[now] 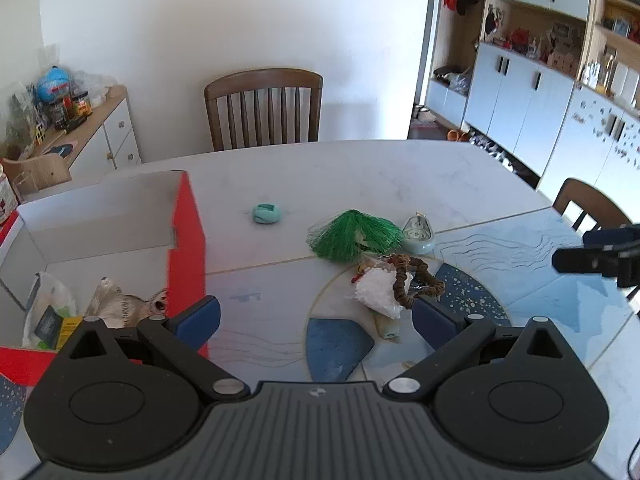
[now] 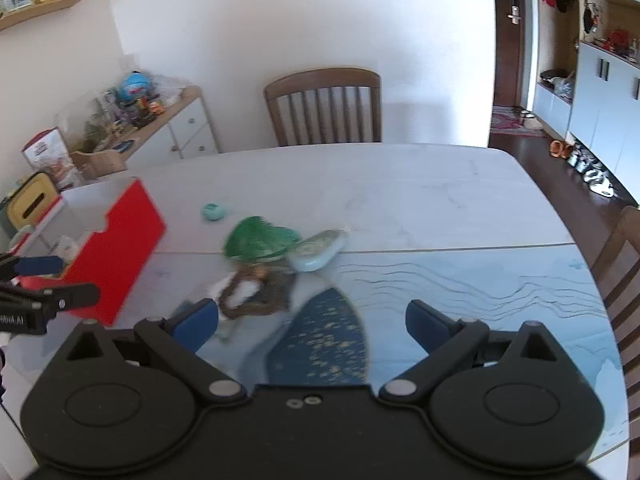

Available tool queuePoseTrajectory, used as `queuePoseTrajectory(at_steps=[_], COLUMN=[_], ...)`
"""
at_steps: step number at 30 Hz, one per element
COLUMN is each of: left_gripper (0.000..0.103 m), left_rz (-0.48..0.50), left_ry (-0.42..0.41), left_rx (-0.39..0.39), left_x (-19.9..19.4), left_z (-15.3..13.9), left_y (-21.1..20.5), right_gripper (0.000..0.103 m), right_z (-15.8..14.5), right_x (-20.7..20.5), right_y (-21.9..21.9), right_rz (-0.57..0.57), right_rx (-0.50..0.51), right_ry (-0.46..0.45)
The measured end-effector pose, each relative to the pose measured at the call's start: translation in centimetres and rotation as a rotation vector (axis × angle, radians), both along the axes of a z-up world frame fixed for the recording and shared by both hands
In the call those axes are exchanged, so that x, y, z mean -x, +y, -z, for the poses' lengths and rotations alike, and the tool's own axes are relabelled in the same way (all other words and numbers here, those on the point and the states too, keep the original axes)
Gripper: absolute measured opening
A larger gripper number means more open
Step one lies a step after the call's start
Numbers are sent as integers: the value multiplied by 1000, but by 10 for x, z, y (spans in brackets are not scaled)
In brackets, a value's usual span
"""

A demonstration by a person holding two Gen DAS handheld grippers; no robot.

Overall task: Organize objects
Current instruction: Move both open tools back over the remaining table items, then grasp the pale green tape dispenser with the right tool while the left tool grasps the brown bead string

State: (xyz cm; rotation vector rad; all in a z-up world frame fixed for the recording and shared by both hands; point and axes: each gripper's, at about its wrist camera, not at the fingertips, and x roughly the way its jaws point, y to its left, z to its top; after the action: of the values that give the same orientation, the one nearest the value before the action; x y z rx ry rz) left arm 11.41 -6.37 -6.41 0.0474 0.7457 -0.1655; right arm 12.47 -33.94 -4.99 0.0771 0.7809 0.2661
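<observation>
Objects to be organized are scattered mid-desk: a green fringed tassel thing [image 1: 354, 236] is seen lying just beside a pale blue oval dish [image 1: 418, 236], with a brown beaded string [image 1: 416, 280] looped over a crumpled white plastic bag [image 1: 378, 292] right in front of them. A small teal round item [image 1: 267, 213] is parked on its own, a bit apart toward the far chair [image 1: 264, 108]. Off to the left, a red-and-white cardboard box [image 1: 188, 256] is sat open on the desk [image 1: 400, 176], and a few bagged bits are already seen inside it, though what exactly can't be made out. The left gripper [image 1: 316, 314] is held over the near edge with jaws spread wide, nothing pinched between them. Same deal for the right gripper [image 2: 312, 320]: jaws spread, nothing caught, and the pile is seen blurred ahead of its left finger.
</observation>
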Motion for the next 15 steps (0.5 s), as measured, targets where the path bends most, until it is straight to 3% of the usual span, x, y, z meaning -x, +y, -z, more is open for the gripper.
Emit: queuePoseTrajectory(at_steps=[15], left_gripper=[103], left_rz=[78], left_ry=[26], left_rx=[-75], left_x=[-39], left_z=[49], left_y=[-81], right_gripper=[99], right_z=[36], right_x=[-76], right_y=[-14], right_rz=[-9], right_rx=[26], right_ry=[50])
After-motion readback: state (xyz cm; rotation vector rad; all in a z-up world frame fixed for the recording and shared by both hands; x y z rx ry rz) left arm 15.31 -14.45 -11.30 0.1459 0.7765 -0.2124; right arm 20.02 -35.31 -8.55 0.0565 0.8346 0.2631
